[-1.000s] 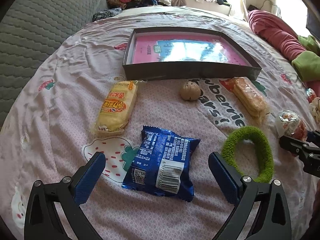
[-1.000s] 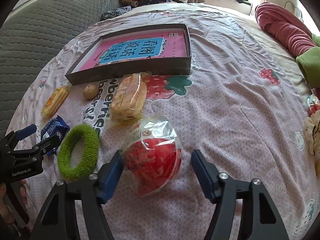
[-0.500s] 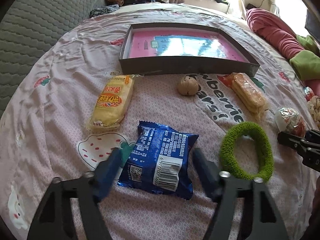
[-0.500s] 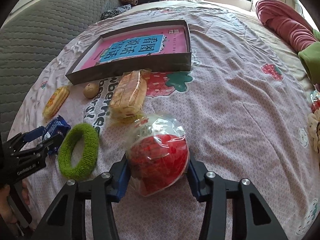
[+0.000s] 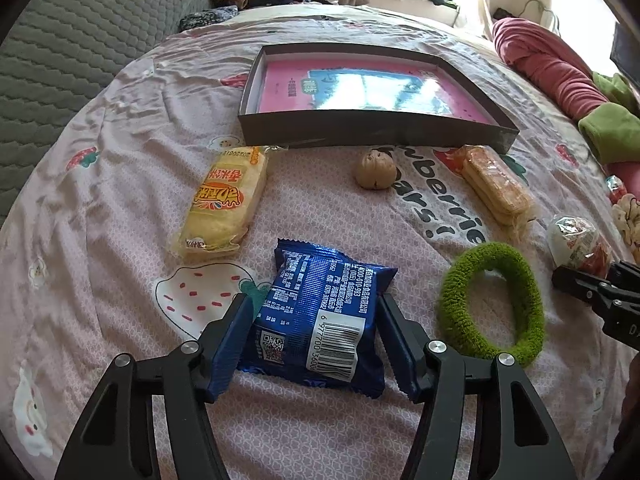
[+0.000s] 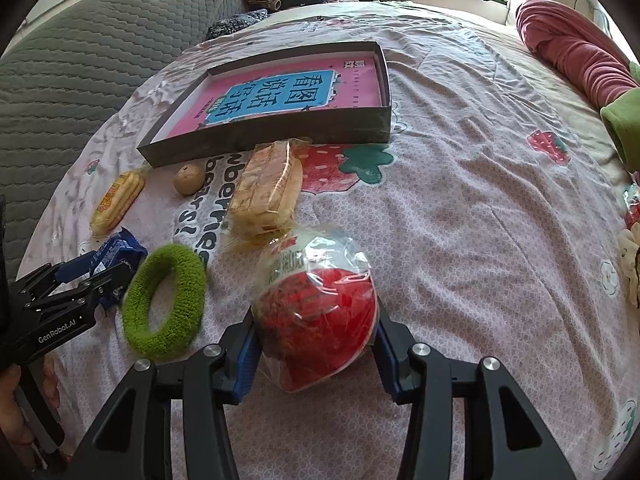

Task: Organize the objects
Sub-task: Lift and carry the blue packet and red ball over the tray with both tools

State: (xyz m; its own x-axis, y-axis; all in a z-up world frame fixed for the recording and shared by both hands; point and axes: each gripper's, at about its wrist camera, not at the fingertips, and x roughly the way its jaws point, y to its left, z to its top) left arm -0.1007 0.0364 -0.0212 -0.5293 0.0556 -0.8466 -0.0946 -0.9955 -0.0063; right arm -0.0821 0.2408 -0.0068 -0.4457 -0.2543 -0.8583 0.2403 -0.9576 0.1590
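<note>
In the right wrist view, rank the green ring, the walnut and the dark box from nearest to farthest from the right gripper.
From the right gripper:
1. Green ring, just to its left.
2. Walnut, farther up on the left.
3. Dark box, beyond the walnut, at the back.

We cannot read the glare-washed print inside the box; the red parcel at far right is partly hidden behind the right gripper.

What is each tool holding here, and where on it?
Left tool, closing: blue snack packet, side edges. Right tool: wrapped red ball, opposite sides.
</note>
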